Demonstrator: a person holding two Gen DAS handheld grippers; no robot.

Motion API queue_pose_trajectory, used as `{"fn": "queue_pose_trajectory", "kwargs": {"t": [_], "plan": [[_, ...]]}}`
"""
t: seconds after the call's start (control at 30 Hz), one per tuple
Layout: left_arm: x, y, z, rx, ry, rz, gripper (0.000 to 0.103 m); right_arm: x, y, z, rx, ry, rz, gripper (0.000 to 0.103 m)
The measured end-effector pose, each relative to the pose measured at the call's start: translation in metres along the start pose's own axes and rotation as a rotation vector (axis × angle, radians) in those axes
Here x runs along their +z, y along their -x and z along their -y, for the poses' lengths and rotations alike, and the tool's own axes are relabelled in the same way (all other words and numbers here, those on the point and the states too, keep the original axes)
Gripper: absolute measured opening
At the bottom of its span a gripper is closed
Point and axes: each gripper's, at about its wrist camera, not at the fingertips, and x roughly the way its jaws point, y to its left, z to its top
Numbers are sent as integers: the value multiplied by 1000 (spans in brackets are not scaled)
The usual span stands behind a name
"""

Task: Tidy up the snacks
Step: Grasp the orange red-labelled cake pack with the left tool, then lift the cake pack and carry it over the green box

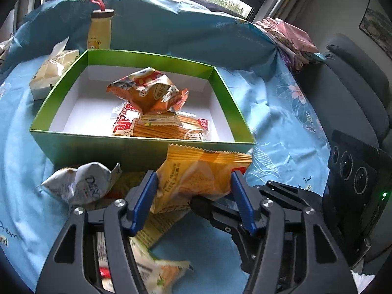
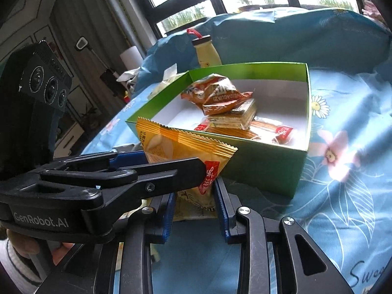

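Packet-loading step, mid-grasp. Yellow snack packet [image 1: 196, 176] sits upright just in front of the green box's [image 1: 137, 147] near wall, above the blue floral cloth [image 1: 281, 127].

- Left gripper [image 1: 193, 183]: jaws about half open, blue pads bracketing the packet's two sides and pressing on it; packet looks pinched and carried by this claw.
- Right gripper [image 2: 194, 196]: jaws narrow, closed around the packet's lower end, just beneath the left gripper's finger, which crosses the right wrist view. Whether its pads truly bear on the film cannot be told with certainty; they appear to touch it.
- Box already holds an orange crinkled bag [image 1: 149, 90], with a flat pack of biscuit sticks [image 1: 166, 129] beneath it. White floor still free at the back and left.
- Still out on the cloth: a white crumpled wrapper [image 1: 80, 183] left of the packet, and another pale packet [image 1: 156, 269] under the left gripper.
- Yellow bottle [image 1: 100, 29] stands behind the box; not obviously part of this move.

Judgement: next move calls for one claw to let go, so the other can lift the packet clear of the near wall and set it on free floor. Thin film; a two-sided tug risks tearing or crushing.
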Motion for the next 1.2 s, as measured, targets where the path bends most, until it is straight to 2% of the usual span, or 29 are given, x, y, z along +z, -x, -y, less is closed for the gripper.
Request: {"fn": "queue_pose_trajectory", "kwargs": {"t": [0.47, 1.2], "plan": [[-13, 42, 23, 32, -43, 54, 62, -6, 36, -28, 11, 33, 38, 33], [-4, 59, 41, 81, -88, 87, 62, 3, 55, -33, 52, 50, 98, 33]]}}
